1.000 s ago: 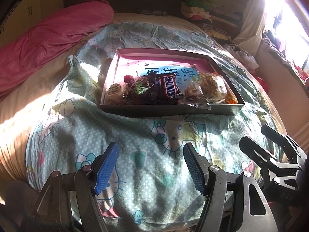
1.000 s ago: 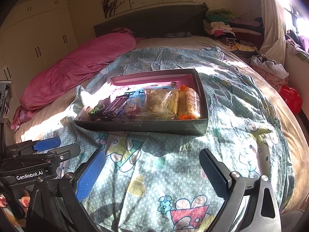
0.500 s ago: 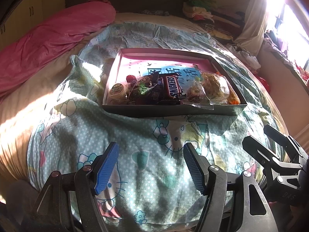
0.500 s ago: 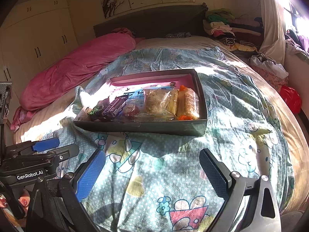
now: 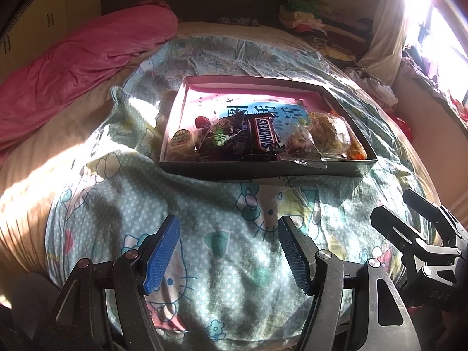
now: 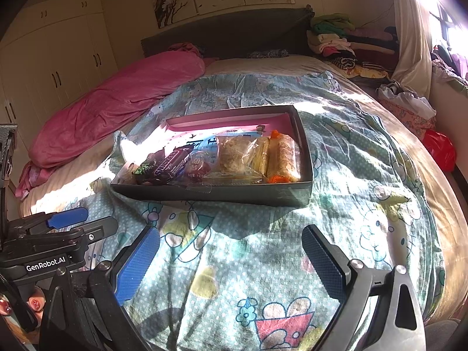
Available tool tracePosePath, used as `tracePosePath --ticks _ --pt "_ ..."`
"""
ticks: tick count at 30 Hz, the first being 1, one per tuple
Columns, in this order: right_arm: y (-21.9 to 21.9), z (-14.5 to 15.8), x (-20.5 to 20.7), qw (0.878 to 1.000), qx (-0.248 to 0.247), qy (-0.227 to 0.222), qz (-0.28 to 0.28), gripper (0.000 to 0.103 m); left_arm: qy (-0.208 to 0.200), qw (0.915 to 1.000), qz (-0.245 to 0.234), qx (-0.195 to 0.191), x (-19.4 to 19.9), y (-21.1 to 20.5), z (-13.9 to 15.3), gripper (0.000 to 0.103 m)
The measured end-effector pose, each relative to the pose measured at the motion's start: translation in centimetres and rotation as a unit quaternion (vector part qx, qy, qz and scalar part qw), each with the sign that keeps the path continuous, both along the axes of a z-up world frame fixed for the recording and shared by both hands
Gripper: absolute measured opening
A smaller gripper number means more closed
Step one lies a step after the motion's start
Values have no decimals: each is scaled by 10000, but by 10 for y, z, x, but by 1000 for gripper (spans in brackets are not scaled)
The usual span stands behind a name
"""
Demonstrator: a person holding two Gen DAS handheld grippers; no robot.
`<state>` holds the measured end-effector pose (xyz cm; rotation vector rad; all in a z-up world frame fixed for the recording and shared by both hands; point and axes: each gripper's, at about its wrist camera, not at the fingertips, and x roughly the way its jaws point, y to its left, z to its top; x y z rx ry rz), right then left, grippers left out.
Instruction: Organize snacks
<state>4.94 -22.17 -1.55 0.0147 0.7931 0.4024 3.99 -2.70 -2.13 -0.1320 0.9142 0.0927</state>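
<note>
Open right hand-held gripper [image 6: 231,259] hovers before snack-filled box [image 6: 222,196].

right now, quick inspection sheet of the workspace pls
surface: bed under a cartoon-print cover, sunlit patches
job's things: dark tray with pink inside, holding a Snickers bar, clear snack bags and an orange-ended pack, all along its near wall
clutter: pink duvet; folded clothes; red bag
grippers: left gripper and right gripper open, empty, short of the tray
cables: nothing seen
surroundings: wardrobe, headboard, wall pictures, bright window
</note>
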Motion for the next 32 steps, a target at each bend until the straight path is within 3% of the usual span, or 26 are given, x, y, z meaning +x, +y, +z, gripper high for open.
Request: tracePosePath --ticks 22,30,32 --pt "-3 -2 2 10000 75 -10 -33 98 32 9999 -118 -20 0 -4 -2 71" --pt "-21 -3 18 9992 143 -26 -370 98 120 9993 191 -285 10 16 -8 71" --pt "-32 -4 27 9983 171 6 -551 98 -12 9990 360 -267 13 29 -4 71"
